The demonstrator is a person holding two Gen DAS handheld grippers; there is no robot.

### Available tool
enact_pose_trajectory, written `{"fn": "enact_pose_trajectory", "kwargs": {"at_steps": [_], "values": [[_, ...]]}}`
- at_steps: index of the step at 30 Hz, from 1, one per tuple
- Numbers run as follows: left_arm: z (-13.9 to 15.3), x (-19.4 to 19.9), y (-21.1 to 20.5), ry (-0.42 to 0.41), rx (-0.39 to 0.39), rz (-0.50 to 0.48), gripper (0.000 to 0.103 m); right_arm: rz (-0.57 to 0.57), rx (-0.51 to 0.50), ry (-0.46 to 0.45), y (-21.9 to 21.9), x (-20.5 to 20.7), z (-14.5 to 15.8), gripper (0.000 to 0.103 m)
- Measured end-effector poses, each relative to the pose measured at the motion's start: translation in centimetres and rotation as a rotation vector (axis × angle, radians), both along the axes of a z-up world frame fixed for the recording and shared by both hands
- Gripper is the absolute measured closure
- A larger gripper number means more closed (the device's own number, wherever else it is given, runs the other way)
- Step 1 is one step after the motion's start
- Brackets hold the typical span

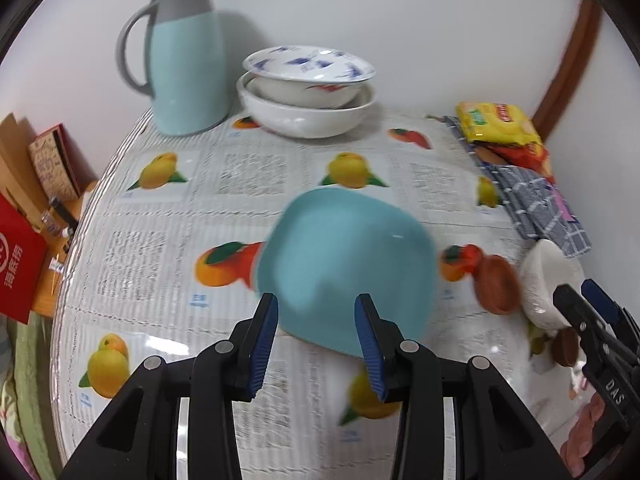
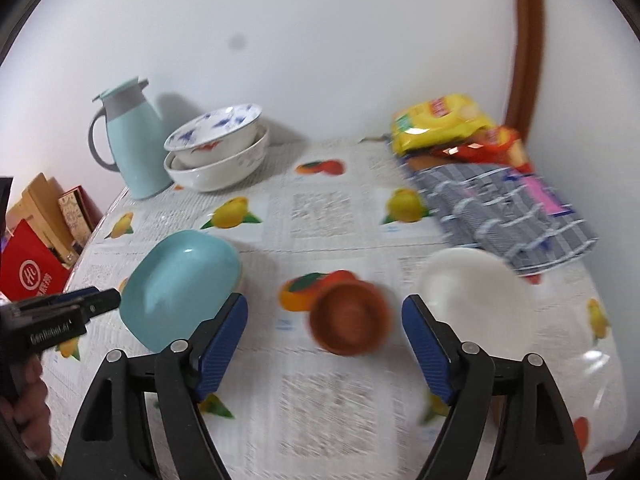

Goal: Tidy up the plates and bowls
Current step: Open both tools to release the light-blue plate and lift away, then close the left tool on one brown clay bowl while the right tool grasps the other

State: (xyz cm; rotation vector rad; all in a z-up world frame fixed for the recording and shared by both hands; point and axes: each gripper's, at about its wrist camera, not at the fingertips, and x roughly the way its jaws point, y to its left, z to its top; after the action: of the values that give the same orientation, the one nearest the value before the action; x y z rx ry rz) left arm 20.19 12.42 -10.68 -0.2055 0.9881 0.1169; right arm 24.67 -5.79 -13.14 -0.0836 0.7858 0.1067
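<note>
At the far left, past the edge of the desk (image 2: pixel 344 412), some boxes (image 2: pixel 44 216) and one red bag (image 2: pixel 28 276) are standing. On the desk, one light blue jug (image 2: pixel 128 148) is sitting by the wall. Just beside it, two white bowls (image 2: pixel 218 148) are sitting one inside the other, and the top one is showing blue painted marks.

Nearer to us, the left gripper (image 1: pixel 316 344) is hanging over one light blue plate (image 2: pixel 182 286) with its jaws spread apart and nothing between them. The plate is lying on the desk (it looks more square than round). To its right, one small brown bowl (image 2: pixel 348 316) is sitting on the fruit-print cover. The right gripper (image 2: pixel 325 346) is hanging over it with its jaws spread wide, and the pads are not touching the bowl. In the left wrist view a second small brown bowl (image 1: pixel 564 346) is peeking out by the right gripper, but it is blurry.

Next, one white bowl (image 2: pixel 476 284) is sitting near the brown one. Behind it, one blue checked cloth (image 2: pixel 512 216) is lying folded. At the back right, one yellow snack bag (image 2: pixel 440 122) is lying on one red snack bag (image 2: pixel 500 142).
</note>
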Motion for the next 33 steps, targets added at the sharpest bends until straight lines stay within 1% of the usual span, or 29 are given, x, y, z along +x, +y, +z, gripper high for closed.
{"fn": "enact_pose_trajectory", "kwargs": {"at_steps": [2,4,7,9,12,15,18,20,22,25,29,33], "values": [[0.6,-0.3,-1.3,-0.024,-0.005,-0.018,0.057,-0.009,0.004,-0.016,-1.5,-1.2,0.5,0.022],[1.1,-0.7,-2.8,-0.053,-0.009,-0.033,0.056,-0.014,0.018,-0.027,-3.0,-2.4,0.8,0.022],[1.4,-1.1,-5.6,-0.076,-0.003,-0.070,0.056,-0.061,-0.014,-0.073,-5.5,-4.4,1.2,0.022],[1.4,-1.2,-7.3,-0.088,0.017,-0.092,0.056,-0.089,-0.028,-0.089,-7.0,-5.6,1.7,0.022],[1.2,-1.1,-9.5,-0.110,0.044,-0.121,0.056,-0.107,-0.002,-0.062,-9.4,-6.9,2.2,0.022],[0.8,-1.0,-10.8,-0.120,0.025,-0.122,0.056,-0.091,0.079,-0.078,-11.8,-8.7,2.8,0.022],[0.5,-0.9,-11.4,-0.140,0.015,-0.098,0.056,-0.108,0.093,-0.099,-13.1,-9.8,2.9,0.022],[0.1,-0.6,-11.6,-0.131,0.016,-0.081,0.056,-0.134,0.090,-0.111,-13.9,-10.3,2.9,0.022],[-0.3,-0.3,-11.9,-0.115,0.019,-0.101,0.056,-0.152,0.101,-0.112,-14.7,-10.4,2.7,0.022],[-0.9,0.2,-12.6,-0.087,0.059,-0.137,0.056,-0.177,0.104,-0.100,-15.7,-10.0,2.0,0.022],[-2.1,1.2,-13.0,-0.026,0.045,-0.171,0.056,-0.203,0.136,-0.059,-17.0,-8.8,0.4,0.022],[-2.9,2.2,-13.5,-0.004,0.047,-0.174,0.056,-0.222,0.138,-0.023,-17.7,-7.9,-1.3,0.022]]}}
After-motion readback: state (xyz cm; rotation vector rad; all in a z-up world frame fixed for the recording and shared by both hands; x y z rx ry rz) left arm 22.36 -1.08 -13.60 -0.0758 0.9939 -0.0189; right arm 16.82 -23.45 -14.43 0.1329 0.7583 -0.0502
